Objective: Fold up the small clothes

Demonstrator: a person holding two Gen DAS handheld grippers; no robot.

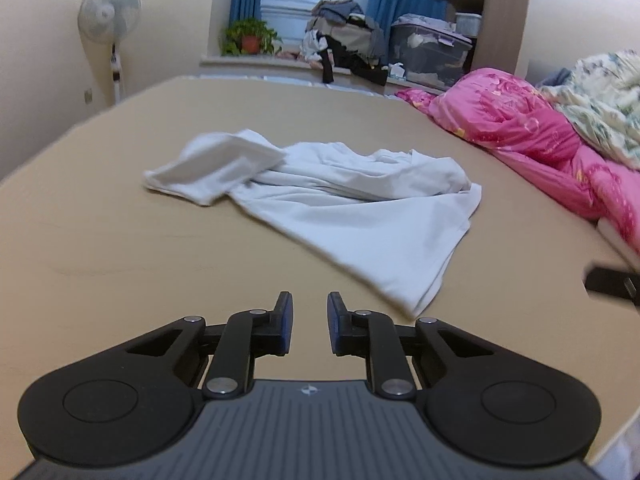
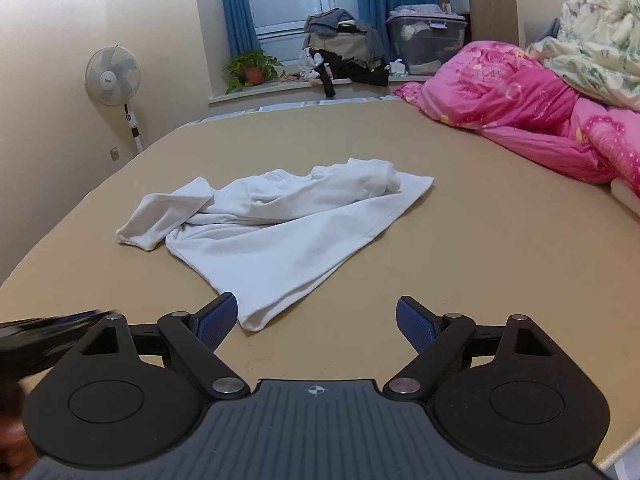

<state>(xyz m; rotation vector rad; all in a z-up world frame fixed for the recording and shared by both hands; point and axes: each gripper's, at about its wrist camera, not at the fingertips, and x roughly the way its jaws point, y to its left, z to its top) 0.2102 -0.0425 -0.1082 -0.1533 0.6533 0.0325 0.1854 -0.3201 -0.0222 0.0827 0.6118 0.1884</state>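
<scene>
You're over a tan board point(image 1: 120, 248) in a bedroom, fan point(image 1: 109, 12) at upper left, pink quilt point(image 1: 516, 120) at right. Your left gripper point(image 1: 309, 322), low in its frame, is parted narrowly and holds nothing. The crumpled white shirt point(image 2: 280, 224) lies mid-frame, its near corner just ahead of your right gripper point(image 2: 316, 322), spread wide and empty.

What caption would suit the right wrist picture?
Open right gripper poised over a crumpled white shirt on a tan bed, nothing held.
</scene>
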